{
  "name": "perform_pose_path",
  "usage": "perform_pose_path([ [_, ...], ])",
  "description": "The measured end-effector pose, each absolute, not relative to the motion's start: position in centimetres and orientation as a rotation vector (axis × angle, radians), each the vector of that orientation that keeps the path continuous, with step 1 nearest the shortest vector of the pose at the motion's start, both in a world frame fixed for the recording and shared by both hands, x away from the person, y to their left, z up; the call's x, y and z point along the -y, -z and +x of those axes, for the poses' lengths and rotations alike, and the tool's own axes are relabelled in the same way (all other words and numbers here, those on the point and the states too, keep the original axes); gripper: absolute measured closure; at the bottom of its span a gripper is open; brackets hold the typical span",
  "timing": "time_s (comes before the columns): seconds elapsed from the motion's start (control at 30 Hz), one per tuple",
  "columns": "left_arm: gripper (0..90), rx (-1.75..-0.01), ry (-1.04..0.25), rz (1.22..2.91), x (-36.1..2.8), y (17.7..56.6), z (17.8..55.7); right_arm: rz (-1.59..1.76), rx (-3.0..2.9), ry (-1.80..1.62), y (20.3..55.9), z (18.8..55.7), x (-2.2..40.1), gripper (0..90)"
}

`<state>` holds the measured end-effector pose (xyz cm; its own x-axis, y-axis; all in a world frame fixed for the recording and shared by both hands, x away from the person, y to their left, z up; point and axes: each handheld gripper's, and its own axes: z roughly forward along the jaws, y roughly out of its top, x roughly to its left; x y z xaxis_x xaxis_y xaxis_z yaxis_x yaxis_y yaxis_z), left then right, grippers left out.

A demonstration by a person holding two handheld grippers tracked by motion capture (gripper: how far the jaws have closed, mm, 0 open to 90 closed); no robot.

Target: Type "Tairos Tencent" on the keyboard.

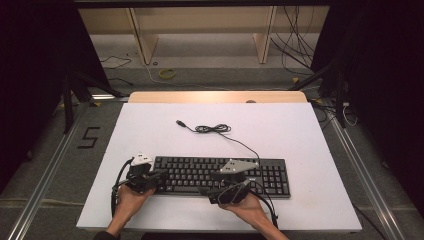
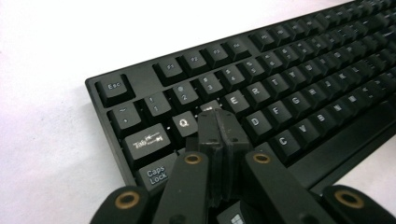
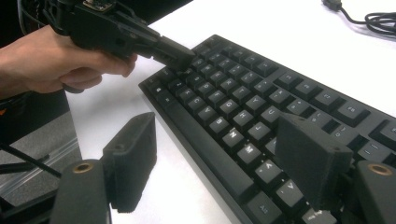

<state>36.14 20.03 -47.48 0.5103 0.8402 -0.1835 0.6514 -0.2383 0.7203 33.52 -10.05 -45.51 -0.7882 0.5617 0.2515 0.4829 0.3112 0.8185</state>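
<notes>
Keyboard (image 2: 289,88) under closed left hand-held gripper (image 2: 219,119); right hand-held gripper (image 3: 224,154) spread wide, empty.

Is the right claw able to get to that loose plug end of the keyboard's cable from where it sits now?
Probably yes. The right claw hangs open at the keyboard's near edge, and the plug lies beyond on bare white table, with only the keyboard to reach over.
</notes>
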Motion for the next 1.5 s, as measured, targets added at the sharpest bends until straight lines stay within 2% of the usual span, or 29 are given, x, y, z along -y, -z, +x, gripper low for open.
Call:
perform_pose_path([
  [0.57,89.0,-1.223,-0.312,2.014,-19.9,47.9,36.3,1.003,-2.463,-1.498,45.5,33.3,11.0,30.3],
  [0.8,86.6,-1.212,-0.31,1.975,-20.1,47.2,36.0,1.009,-2.451,-1.503,45.4,33.4,11.2,30.3],
  [1.17,73.0,-1.186,-0.277,1.928,-20.4,46.5,35.5,1.021,-2.435,-1.492,45.4,33.9,11.2,30.5],
  [1.4,59.5,-1.165,-0.253,1.91,-20.4,46.3,35.1,1.031,-2.429,-1.479,45.4,34.4,11.1,31.6],
  [1.5,54.5,-1.156,-0.244,1.9,-20.4,46.3,35.0,1.035,-2.428,-1.472,45.4,34.7,11.1,35.0],
])
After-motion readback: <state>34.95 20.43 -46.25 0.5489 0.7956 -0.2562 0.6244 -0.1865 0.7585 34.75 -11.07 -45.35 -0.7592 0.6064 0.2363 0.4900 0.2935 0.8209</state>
